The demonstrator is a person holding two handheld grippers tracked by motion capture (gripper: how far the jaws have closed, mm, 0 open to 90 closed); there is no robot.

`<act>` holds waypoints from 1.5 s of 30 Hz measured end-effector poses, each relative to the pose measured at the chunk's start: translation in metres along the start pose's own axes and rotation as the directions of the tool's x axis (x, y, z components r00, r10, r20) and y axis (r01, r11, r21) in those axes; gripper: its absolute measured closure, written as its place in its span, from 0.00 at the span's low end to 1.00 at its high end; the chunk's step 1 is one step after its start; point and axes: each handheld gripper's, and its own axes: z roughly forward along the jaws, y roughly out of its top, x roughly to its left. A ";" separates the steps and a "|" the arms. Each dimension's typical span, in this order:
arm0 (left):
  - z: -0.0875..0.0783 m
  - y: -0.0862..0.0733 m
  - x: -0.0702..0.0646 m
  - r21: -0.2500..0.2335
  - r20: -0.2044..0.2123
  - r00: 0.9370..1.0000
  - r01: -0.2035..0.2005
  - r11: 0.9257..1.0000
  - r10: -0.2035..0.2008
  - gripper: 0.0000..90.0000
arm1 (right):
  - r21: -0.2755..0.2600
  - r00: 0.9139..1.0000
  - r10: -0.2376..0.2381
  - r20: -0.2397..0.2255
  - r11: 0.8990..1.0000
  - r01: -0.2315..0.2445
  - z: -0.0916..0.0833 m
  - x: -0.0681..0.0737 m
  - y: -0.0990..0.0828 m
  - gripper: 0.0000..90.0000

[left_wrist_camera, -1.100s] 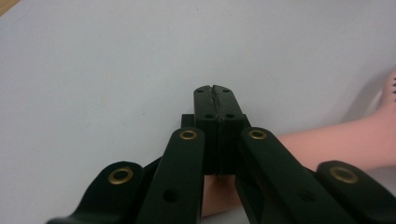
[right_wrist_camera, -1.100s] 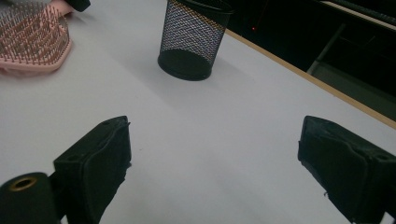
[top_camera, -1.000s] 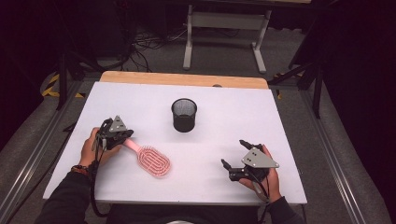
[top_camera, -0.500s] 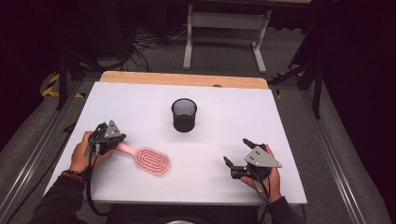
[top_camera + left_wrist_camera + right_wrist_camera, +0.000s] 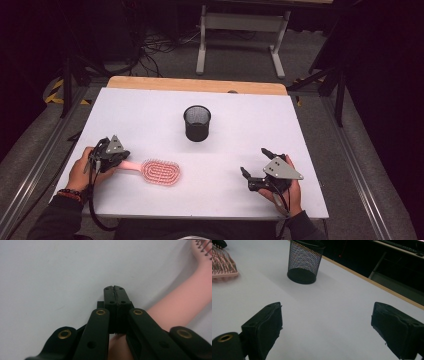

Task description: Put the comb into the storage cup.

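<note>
Left claw (image 5: 116,159) is closed, empty, resting over the brush (image 5: 152,170) handle on the table (image 5: 150,115). Right claw (image 5: 254,176) is wide, idle. Risk: a closed claw cannot grip; pushing may skid the brush.

The pink hairbrush (image 5: 180,307) is running out past the top right edge of the left gripper view, its handle end passing under the left gripper (image 5: 115,288). In the right gripper view, the brush head (image 5: 223,265) is being cropped at the left edge.
</note>
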 end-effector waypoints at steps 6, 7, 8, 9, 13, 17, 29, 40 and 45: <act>-0.009 -0.008 -0.004 0.018 0.012 1.000 -0.016 1.000 0.016 1.00 | 0.005 1.000 0.001 -0.001 1.000 -0.001 0.001 0.000 -0.001 0.12; -0.011 -0.010 -0.005 0.021 0.015 1.000 -0.016 1.000 0.015 1.00 | 0.005 1.000 0.002 -0.002 1.000 -0.002 0.001 0.001 -0.001 0.12; -0.012 -0.011 -0.006 0.021 0.018 1.000 -0.013 1.000 0.013 1.00 | 0.007 1.000 -0.003 -0.003 1.000 0.003 0.001 0.001 -0.001 0.12; -0.012 -0.011 -0.006 0.021 0.018 1.000 -0.013 1.000 0.013 1.00 | 0.009 1.000 -0.005 -0.004 1.000 0.005 0.001 0.001 -0.001 0.12; -0.019 -0.019 -0.008 0.017 0.039 0.999 -0.013 1.000 0.012 1.00 | 0.015 1.000 -0.006 -0.009 1.000 0.006 0.002 0.001 -0.002 0.12; -0.024 -0.025 -0.011 0.018 0.057 0.998 -0.014 1.000 0.013 1.00 | 0.028 1.000 -0.008 -0.013 1.000 0.008 0.004 0.001 -0.003 0.12; -0.037 -0.036 -0.021 0.024 0.089 0.995 -0.047 0.999 0.045 1.00 | 0.054 0.999 -0.013 -0.029 0.998 0.014 0.008 0.001 -0.006 0.11; -0.044 -0.040 -0.026 0.036 0.115 0.992 -0.055 0.998 0.051 1.00 | 0.059 0.999 -0.032 -0.038 0.998 0.035 0.009 0.004 -0.006 0.11; -0.045 -0.039 -0.027 0.045 0.112 0.990 -0.086 0.995 0.081 1.00 | 0.061 0.998 -0.036 -0.044 0.997 0.038 0.010 0.004 -0.006 0.11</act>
